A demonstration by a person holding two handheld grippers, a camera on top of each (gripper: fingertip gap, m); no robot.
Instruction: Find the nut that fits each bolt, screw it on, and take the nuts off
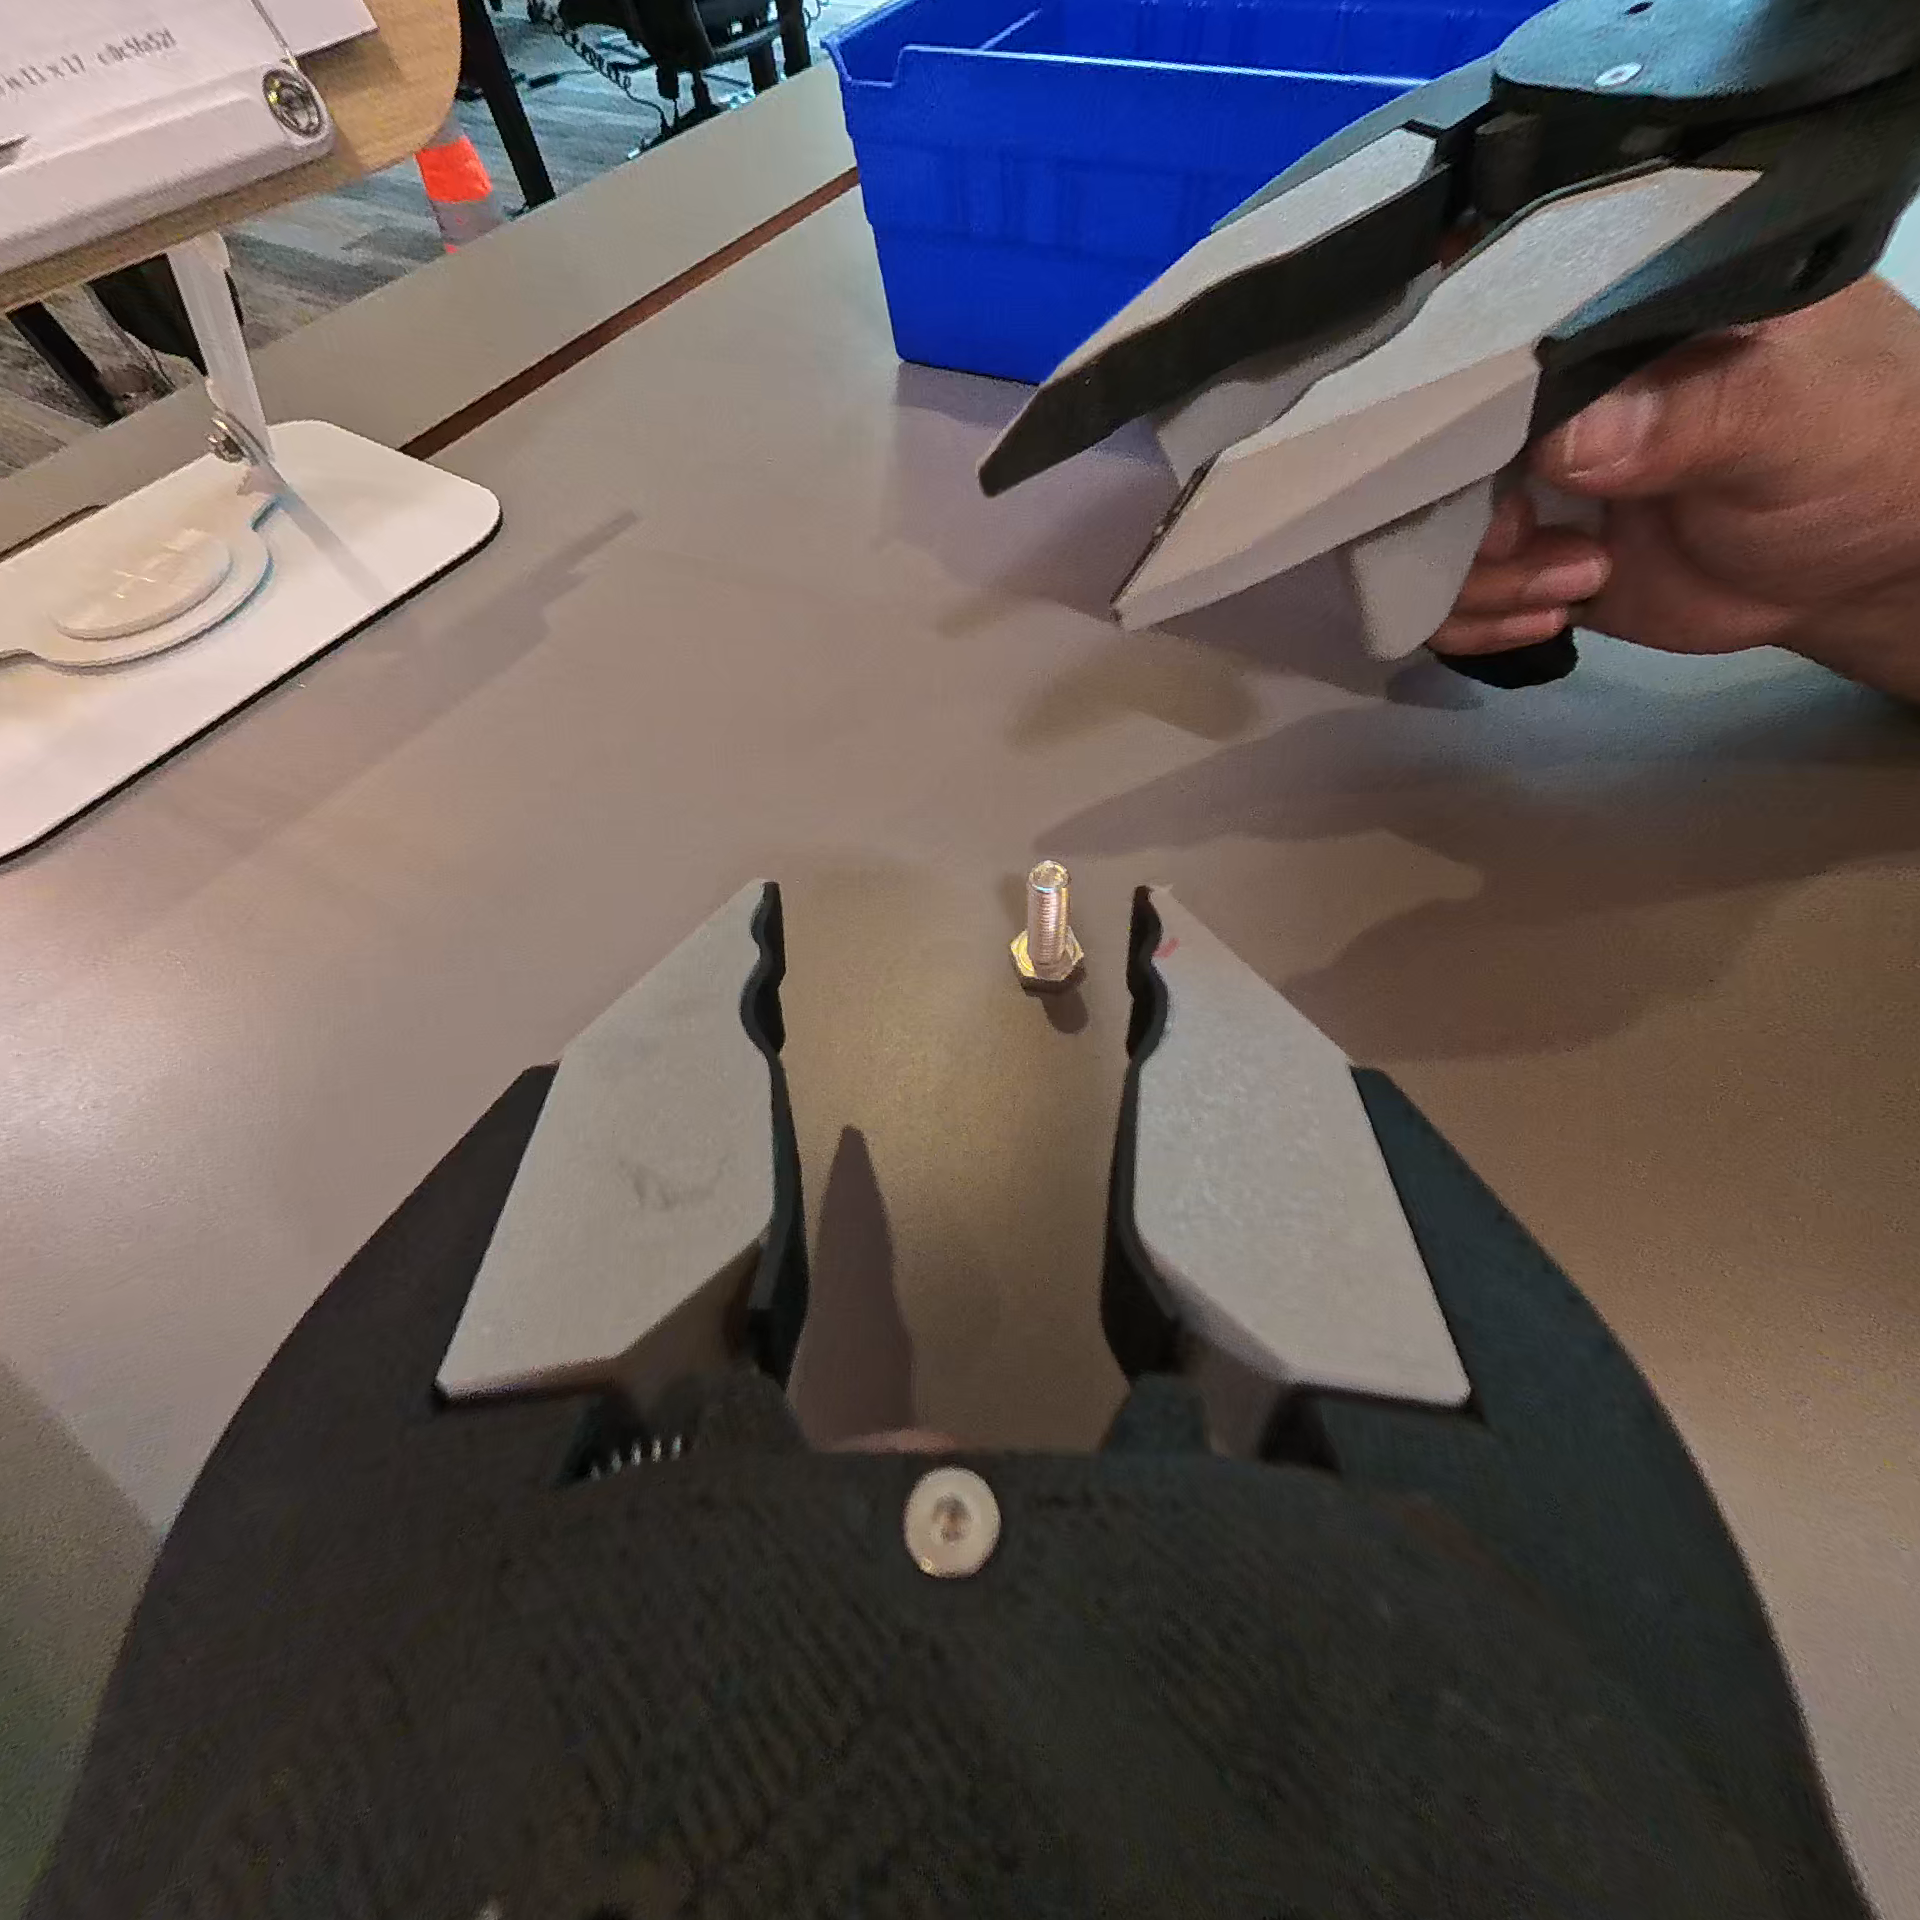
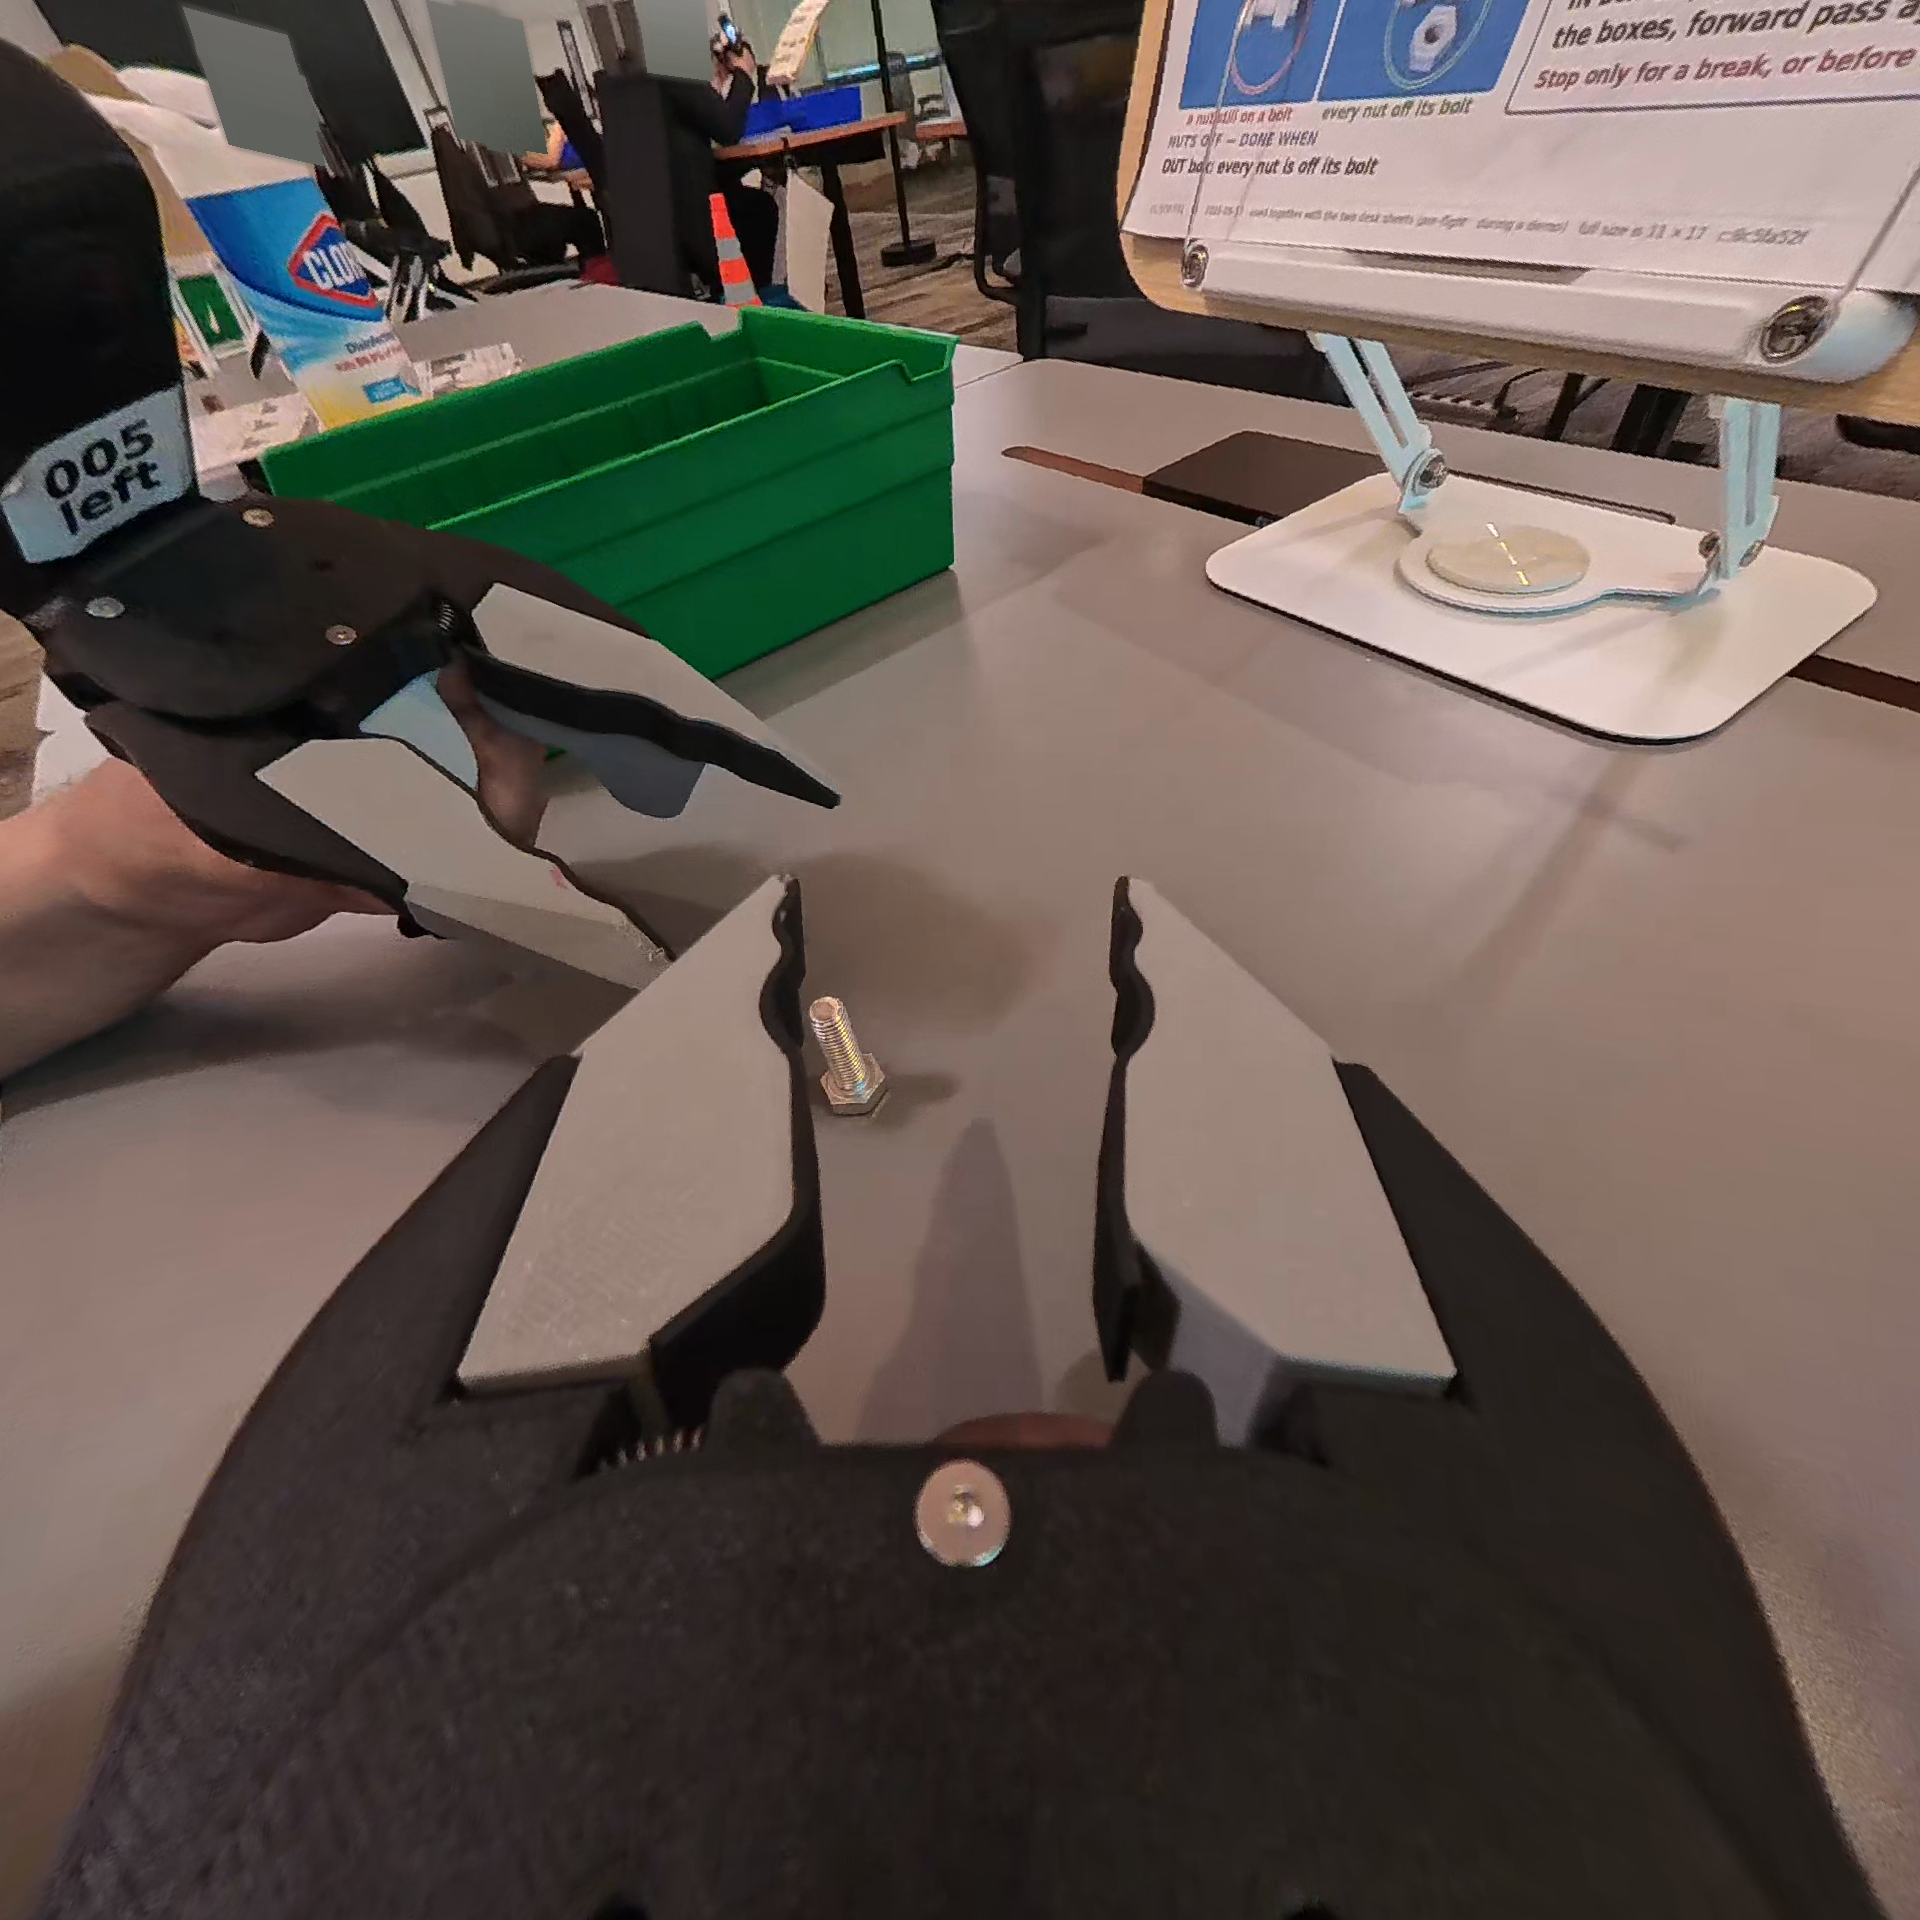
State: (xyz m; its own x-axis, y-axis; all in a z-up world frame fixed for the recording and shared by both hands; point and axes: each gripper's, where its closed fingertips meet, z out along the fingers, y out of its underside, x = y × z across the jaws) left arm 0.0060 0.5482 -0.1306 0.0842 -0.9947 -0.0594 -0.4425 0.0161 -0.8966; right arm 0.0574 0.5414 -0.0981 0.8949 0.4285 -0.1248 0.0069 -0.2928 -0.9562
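Your left tongs (image 1: 954,894) are spread wide and hold nothing. The small silver hex-head bolt (image 1: 1046,928) stands on its head on the grey bench (image 1: 675,727), thread up, in the gap near the tips, closer to the finger on the view's right (image 1: 1226,1122) and not touching it. No nut shows on it.

Your right tongs (image 2: 956,888) are just as wide open and empty. The same bolt (image 2: 847,1060) sits between their fingers too, just beside the finger on that view's left (image 2: 675,1143); contact there is too close to call.

Each camera catches the other tool. The left view shows your right tongs (image 1: 1060,540) up right, apart and tilted down above the bench, with your hand (image 1: 1714,520) on the grip. The right view shows your left tongs (image 2: 748,873) coming in from the left, also open.

Only the left view has the blue plastic bin (image 1: 1091,208) at the far right. Only the right view has the green plastic divided bin (image 2: 727,520) beyond the left tool and a wipes canister (image 2: 301,291) behind it. Both show the white stand with a printed sheet (image 2: 1538,603).
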